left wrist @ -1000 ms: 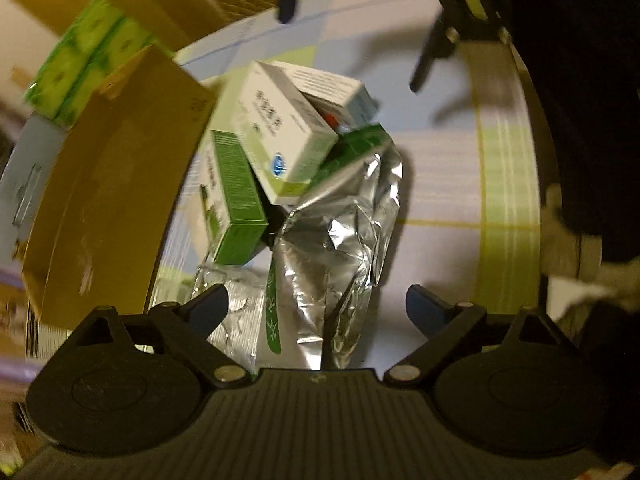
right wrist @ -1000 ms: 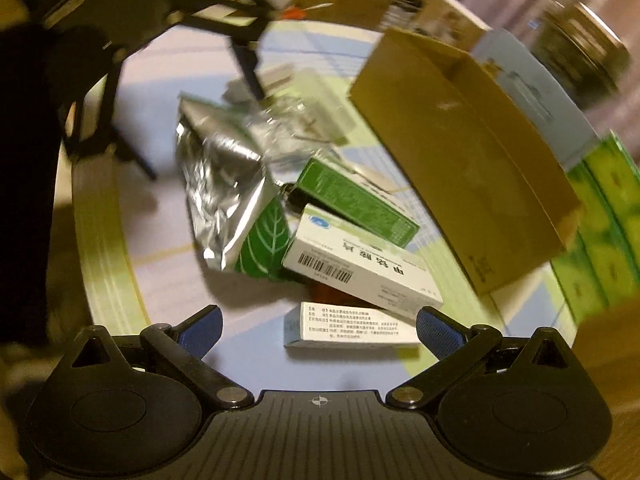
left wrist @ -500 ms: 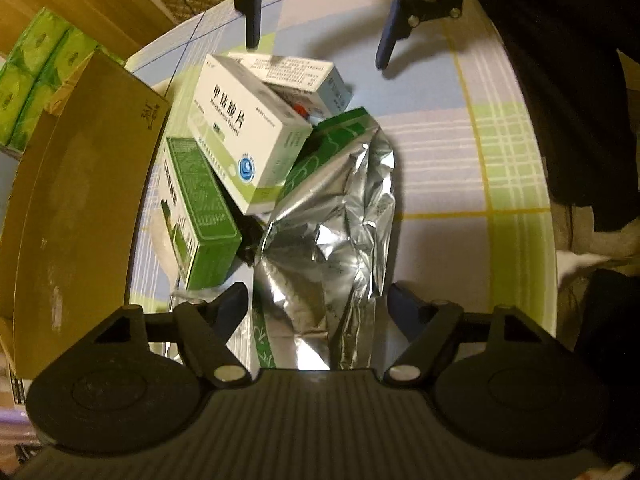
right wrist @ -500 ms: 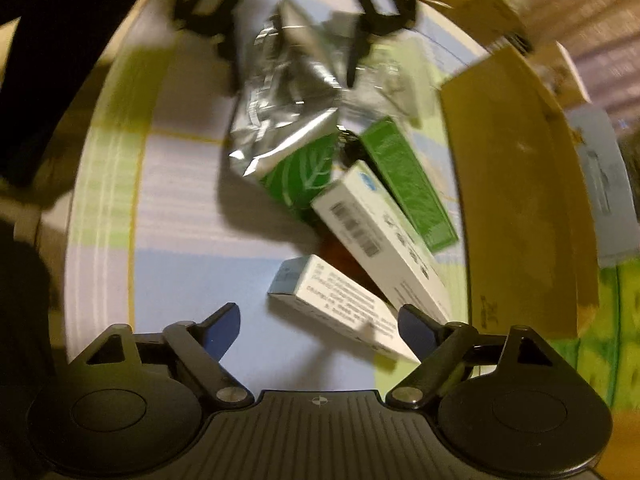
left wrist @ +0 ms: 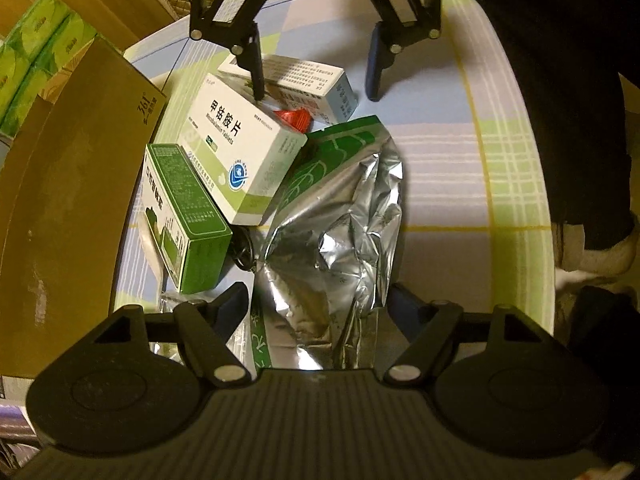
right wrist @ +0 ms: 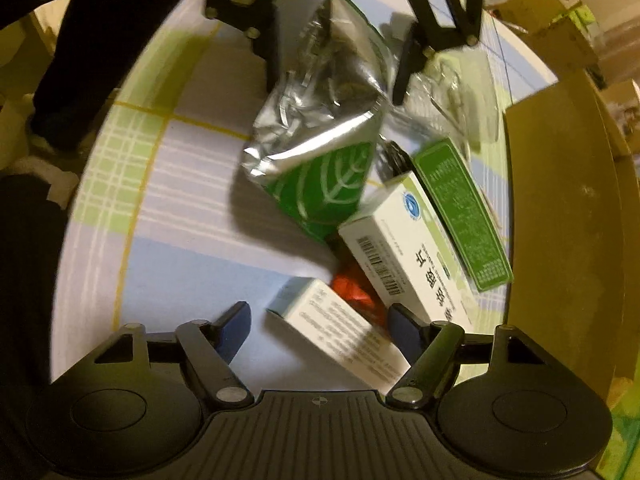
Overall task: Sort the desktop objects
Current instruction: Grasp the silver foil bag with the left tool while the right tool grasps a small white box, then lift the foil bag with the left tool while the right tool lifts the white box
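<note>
On a checked tablecloth (left wrist: pixel 440 152) lies a pile. My left gripper (left wrist: pixel 318 304) is open, its fingers on either side of the near end of a crumpled silver foil bag (left wrist: pixel 332 232) with a green leaf print. The right wrist view shows the same: left gripper (right wrist: pixel 338 68) around the foil bag (right wrist: pixel 320 120). My right gripper (right wrist: pixel 320 322) is open and straddles a white-and-blue medicine box (right wrist: pixel 340 332). A larger white box (left wrist: pixel 236 148) leans on a green box (left wrist: pixel 184 216). A small red packet (left wrist: pixel 294 118) shows under the boxes.
An open brown cardboard box (left wrist: pixel 68 200) stands just left of the pile, with green tissue packs (left wrist: pixel 36 52) behind it. A clear plastic packet (right wrist: pixel 452 92) lies beyond the green box. A person's dark clothing (left wrist: pixel 560 80) fills the right side.
Both grippers came in toward the pile from opposite sides. The left now brackets the foil bag, its fingers narrower. The right moved from above the pile to around the white-and-blue box.
</note>
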`<state>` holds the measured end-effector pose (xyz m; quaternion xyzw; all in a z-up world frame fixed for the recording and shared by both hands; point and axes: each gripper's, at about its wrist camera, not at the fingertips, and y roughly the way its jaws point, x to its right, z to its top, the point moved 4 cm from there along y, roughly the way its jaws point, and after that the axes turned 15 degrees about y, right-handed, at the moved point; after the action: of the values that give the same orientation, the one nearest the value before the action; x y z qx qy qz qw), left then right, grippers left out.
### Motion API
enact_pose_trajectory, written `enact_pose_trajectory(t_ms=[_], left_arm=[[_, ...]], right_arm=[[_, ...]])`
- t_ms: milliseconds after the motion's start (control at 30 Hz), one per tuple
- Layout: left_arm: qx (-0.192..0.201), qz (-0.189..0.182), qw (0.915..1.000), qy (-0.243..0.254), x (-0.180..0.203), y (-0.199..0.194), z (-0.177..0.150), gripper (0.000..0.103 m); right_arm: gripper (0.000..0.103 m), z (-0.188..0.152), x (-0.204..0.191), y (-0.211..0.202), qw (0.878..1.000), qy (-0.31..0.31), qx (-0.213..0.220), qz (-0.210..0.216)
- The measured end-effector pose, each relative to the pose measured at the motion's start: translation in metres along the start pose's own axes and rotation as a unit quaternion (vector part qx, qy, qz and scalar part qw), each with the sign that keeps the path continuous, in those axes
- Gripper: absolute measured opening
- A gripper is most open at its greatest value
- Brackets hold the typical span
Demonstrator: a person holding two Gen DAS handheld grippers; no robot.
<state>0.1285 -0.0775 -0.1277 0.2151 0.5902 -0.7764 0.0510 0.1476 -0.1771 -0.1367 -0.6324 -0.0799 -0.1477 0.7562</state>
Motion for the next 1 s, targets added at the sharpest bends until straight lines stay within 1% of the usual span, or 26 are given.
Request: enact_pose_trajectory(t_ms=[100,200,233,300,367,467,567,633,700,733,767,800,833,933,1000], left_arm=[[0.001,-0.006,1.0000,-0.001,-0.002,0.001,0.000,0.073],[0.000,-0.014,0.9999,-0.004,-0.005,0.002,0.001,0.072],[0.000,-0.016,0.9998,-0.006,-0.006,0.002,0.001,0.072],[-0.001,-0.019,0.9998,-0.010,-0.006,0.002,0.001,0.069],[-0.003,-0.020,0.9997,-0.011,-0.005,0.002,0.002,0.066],[-0.007,-0.025,0.9994,-0.022,-0.005,0.000,0.003,0.061],[-0.008,-0.040,0.9974,-0.060,-0.006,-0.002,0.005,0.056],[-0.009,-0.049,0.9955,-0.081,-0.009,-0.003,0.007,0.056],[-0.012,-0.045,0.9949,-0.089,-0.008,-0.002,0.009,0.057],[-0.013,-0.043,0.9951,-0.088,-0.006,-0.001,0.010,0.058],[-0.014,-0.044,0.9952,-0.087,-0.006,0.001,0.011,0.062],[-0.016,-0.045,0.9951,-0.087,-0.007,0.004,0.013,0.063],[-0.019,-0.048,0.9951,-0.085,-0.007,0.007,0.014,0.064],[-0.024,-0.058,0.9950,-0.078,-0.010,0.012,0.017,0.065],[-0.026,-0.071,0.9938,-0.081,-0.011,0.012,0.018,0.066]], right_arm=[[0.069,-0.002,0.011,0.004,1.000,0.002,-0.015,0.001],[0.060,-0.004,0.025,0.008,1.000,0.014,-0.026,0.001],[0.053,-0.008,0.027,0.009,0.999,0.021,-0.028,0.002],[0.046,-0.010,0.029,0.012,0.999,0.026,-0.036,-0.004],[0.035,-0.010,0.030,0.013,0.998,0.039,-0.044,-0.005],[0.032,-0.010,0.027,0.015,0.996,0.077,-0.053,0.000],[0.027,-0.009,0.031,0.012,0.990,0.128,-0.060,0.021],[0.025,-0.008,0.036,0.011,0.983,0.169,-0.065,0.039],[0.024,-0.009,0.039,0.010,0.975,0.204,-0.065,0.053],[0.025,-0.009,0.040,0.011,0.974,0.210,-0.066,0.053],[0.025,-0.010,0.036,0.012,0.974,0.210,-0.066,0.049],[0.025,-0.011,0.025,0.008,0.975,0.207,-0.066,0.044],[0.025,-0.014,0.018,0.005,0.975,0.205,-0.068,0.043],[0.025,-0.011,0.019,0.013,0.974,0.209,-0.068,0.046],[0.025,-0.019,0.010,0.004,0.971,0.224,-0.065,0.050]])
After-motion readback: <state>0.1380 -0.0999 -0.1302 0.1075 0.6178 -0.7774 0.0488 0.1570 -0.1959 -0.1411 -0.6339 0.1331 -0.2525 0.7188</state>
